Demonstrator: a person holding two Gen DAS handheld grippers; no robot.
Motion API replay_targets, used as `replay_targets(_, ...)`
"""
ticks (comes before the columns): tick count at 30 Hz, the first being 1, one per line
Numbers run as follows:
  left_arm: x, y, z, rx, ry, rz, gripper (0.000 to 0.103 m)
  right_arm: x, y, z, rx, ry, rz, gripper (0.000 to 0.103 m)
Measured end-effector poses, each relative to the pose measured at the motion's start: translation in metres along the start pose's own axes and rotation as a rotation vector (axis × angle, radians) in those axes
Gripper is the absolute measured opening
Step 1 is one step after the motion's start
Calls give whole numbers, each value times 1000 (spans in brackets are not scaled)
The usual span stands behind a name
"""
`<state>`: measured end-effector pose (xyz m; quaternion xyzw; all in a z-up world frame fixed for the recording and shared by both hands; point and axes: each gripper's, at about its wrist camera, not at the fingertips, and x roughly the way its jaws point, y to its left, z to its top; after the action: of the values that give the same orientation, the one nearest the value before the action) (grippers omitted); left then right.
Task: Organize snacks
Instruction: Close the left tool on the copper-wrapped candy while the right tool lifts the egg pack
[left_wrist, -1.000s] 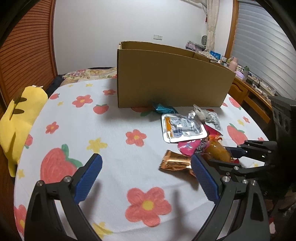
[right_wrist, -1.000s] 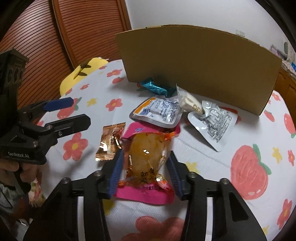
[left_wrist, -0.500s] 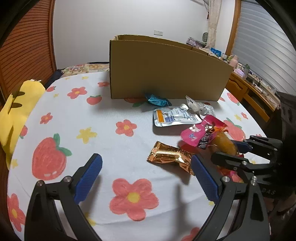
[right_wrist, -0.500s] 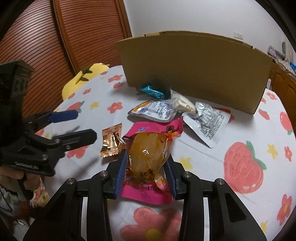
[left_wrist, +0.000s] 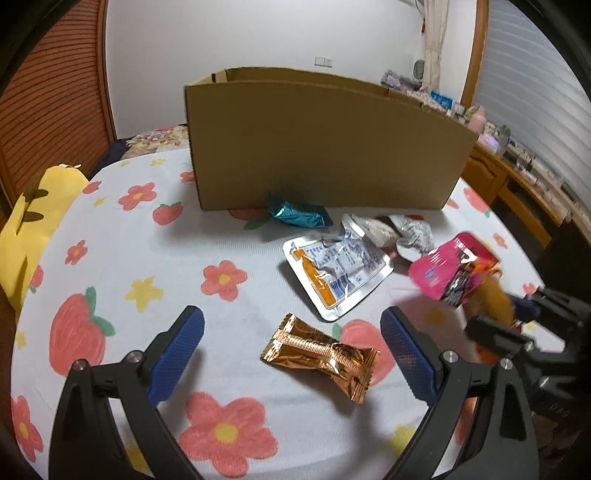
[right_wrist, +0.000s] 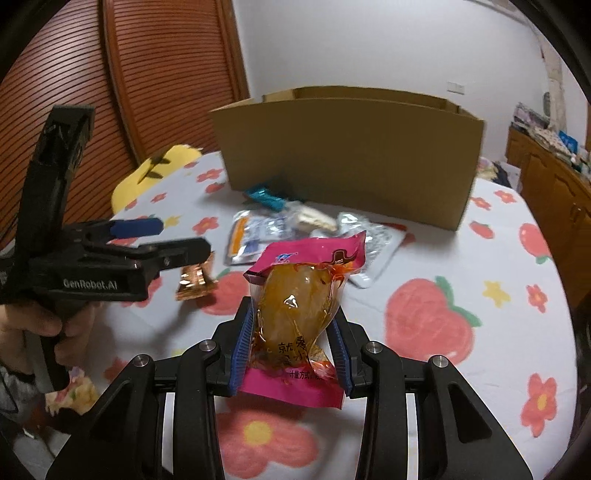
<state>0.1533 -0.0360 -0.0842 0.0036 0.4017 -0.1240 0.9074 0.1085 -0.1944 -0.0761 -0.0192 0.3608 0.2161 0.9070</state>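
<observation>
My right gripper (right_wrist: 291, 339) is shut on a pink packet (right_wrist: 299, 314) with an orange-brown snack inside and holds it upright above the flowered tablecloth (right_wrist: 480, 280). The left wrist view shows that packet (left_wrist: 454, 273) raised at the right, in the right gripper (left_wrist: 517, 321). My left gripper (left_wrist: 290, 325) stands open just over a gold wrapper (left_wrist: 321, 354) that lies flat between its fingers. The open cardboard box (left_wrist: 325, 147) stands behind. In front of it lie a teal wrapper (left_wrist: 297, 216), a silver pouch (left_wrist: 340, 273) and a crumpled silver packet (left_wrist: 413, 236).
A yellow plush (left_wrist: 26, 221) lies at the table's left edge. A wooden cabinet (left_wrist: 517, 184) with small items stands to the right. A hand (right_wrist: 26, 325) holds the left gripper (right_wrist: 177, 240) at the left of the right wrist view.
The right gripper has lifted the pink packet off the table and tilted it upright. The left gripper has shifted right, so the gold wrapper now lies between its fingers.
</observation>
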Motion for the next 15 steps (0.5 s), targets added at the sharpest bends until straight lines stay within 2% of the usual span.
replay_targets(8,11,0,-4,28,47,49,95,2,-13,-1,21,-11,-29,38)
replay_targets(15,10,9,-14,21,75,42,92,6,-16,-3,24,1,-40,38)
